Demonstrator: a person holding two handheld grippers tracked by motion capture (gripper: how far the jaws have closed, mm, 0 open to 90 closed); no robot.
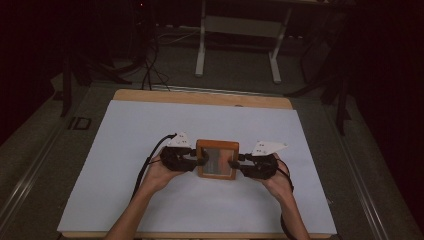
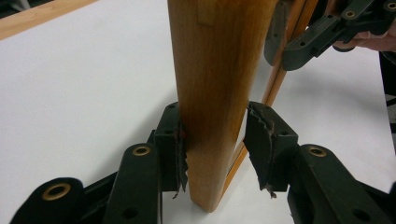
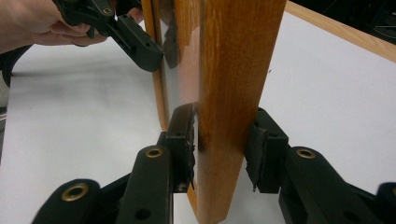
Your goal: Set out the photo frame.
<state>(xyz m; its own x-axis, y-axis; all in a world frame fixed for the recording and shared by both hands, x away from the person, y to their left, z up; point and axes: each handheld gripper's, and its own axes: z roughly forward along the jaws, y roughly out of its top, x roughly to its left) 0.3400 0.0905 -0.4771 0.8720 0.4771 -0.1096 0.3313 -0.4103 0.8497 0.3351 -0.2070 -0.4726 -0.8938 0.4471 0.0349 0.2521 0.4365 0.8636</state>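
A small wooden frame (image 1: 217, 145) with a shiny pane sits at the middle of the white sheet (image 1: 150, 130). My left gripper (image 1: 202, 159) grips its left rail and my right gripper (image 1: 234, 163) its right rail, each held in a hand. In the left gripper view, the left gripper (image 2: 212, 140) has its toothed pads on both faces of the wooden rail (image 2: 215, 70), with the right gripper (image 2: 308, 39) on the far rail. In the right gripper view, the right gripper (image 3: 224, 149) clamps the near rail (image 3: 233, 70), and the left gripper (image 3: 135, 39) holds the far side.
The white sheet covers a wooden table whose bare edge (image 1: 200, 97) shows at the back. Beyond it on the dark floor stand a white table frame (image 1: 201, 45) and some cables (image 1: 150, 70). A black cable (image 1: 150, 160) trails from the left gripper.
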